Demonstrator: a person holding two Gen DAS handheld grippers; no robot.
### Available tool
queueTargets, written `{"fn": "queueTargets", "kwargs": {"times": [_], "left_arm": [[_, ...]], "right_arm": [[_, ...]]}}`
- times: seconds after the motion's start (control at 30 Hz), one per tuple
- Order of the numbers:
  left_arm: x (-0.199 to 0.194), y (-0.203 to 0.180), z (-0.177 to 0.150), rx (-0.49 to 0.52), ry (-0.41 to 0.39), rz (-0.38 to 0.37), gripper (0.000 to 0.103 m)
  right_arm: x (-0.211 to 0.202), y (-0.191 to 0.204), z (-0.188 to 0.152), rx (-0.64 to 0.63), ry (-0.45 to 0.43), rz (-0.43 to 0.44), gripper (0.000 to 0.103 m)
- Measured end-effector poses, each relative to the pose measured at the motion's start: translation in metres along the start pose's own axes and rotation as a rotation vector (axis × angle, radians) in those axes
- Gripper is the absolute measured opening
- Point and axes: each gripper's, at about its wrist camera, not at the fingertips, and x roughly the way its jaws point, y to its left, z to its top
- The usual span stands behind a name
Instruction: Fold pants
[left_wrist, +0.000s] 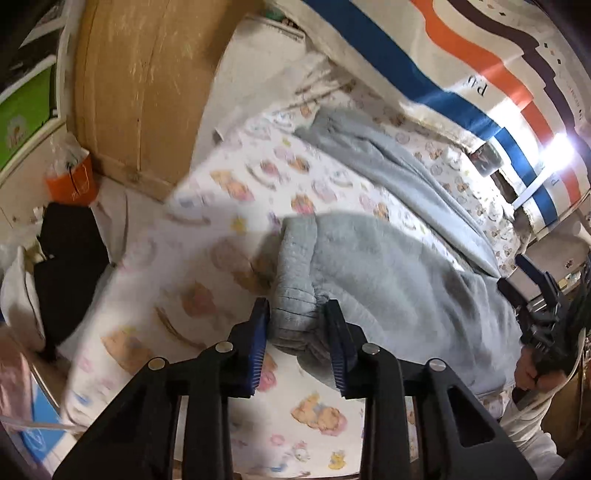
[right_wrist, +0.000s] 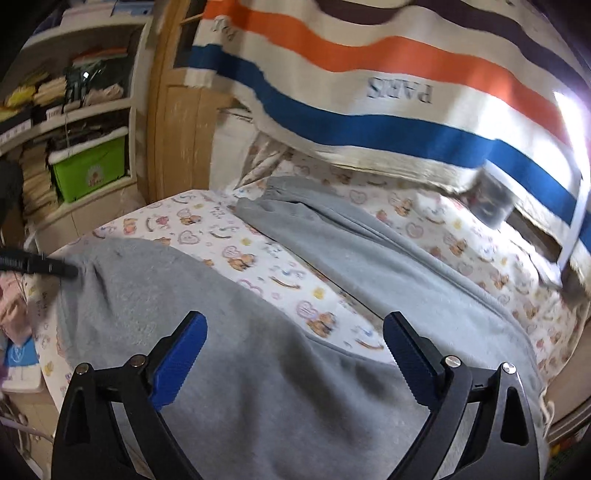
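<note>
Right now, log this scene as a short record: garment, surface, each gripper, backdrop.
garment: grey sweatpants, spread with the two legs apart in a V
surface: bed sheet printed with cartoon bears and hearts
left gripper: jaws closed on the ribbed cuff of the near leg
right gripper: jaws wide open above the pants, nothing pinched
far leg: lies flat on the sheet, untouched
backdrop: striped blanket in blue, orange and dark bands, hanging behind the bed
side: wooden door; shelves with a green bin
</note>
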Motion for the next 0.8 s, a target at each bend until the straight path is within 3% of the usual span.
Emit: {"fn": "queueTargets", "kwargs": {"times": [0.07, 0.17, 0.23, 0.3, 0.37, 0.5, 0.63, 0.7, 0.73, 0.77, 0.8], "left_arm": [[0.003, -0.001, 0.008, 0.035, 0.015, 0.031, 0.029], [0.025, -0.006, 0.007, 0.117, 0.113, 0.120, 0.031], [0.032, -0.003, 0.008, 0.111, 0.156, 0.114, 0.035], [0.025, -0.001, 0.012, 0.111, 0.132, 0.099, 0.045], [0.016, 0.000, 0.024, 0.109, 0.080, 0.079, 0.056], [0.031, 0.005, 0.056, 0.060, 0.147, -0.069, 0.056], [0.061, 0.014, 0.077, 0.017, 0.196, -0.078, 0.055], [0.072, 0.016, 0.078, -0.012, 0.226, -0.128, 0.051], [0.076, 0.017, 0.077, -0.022, 0.242, -0.153, 0.042], [0.082, 0.018, 0.075, -0.034, 0.265, -0.181, 0.027], [0.085, 0.017, 0.072, -0.041, 0.277, -0.180, 0.027]], "right_arm": [[0.003, 0.012, 0.004, -0.023, 0.007, 0.013, 0.085], [0.014, 0.024, 0.006, -0.035, 0.065, 0.061, 0.065], [0.029, 0.027, 0.004, -0.025, 0.132, 0.088, 0.050], [0.045, 0.026, -0.001, -0.009, 0.197, 0.076, 0.033], [0.056, 0.024, -0.008, -0.003, 0.227, 0.047, 0.032], [0.062, 0.019, -0.019, -0.012, 0.228, -0.029, 0.032], [0.052, 0.009, -0.025, 0.018, 0.223, -0.012, 0.032], [0.043, 0.005, -0.028, 0.015, 0.209, -0.027, 0.032], [0.038, 0.002, -0.030, 0.013, 0.199, -0.034, 0.032], [0.034, 0.001, -0.031, 0.012, 0.195, -0.039, 0.032], [0.031, -0.002, -0.033, 0.013, 0.194, -0.041, 0.032]]}}
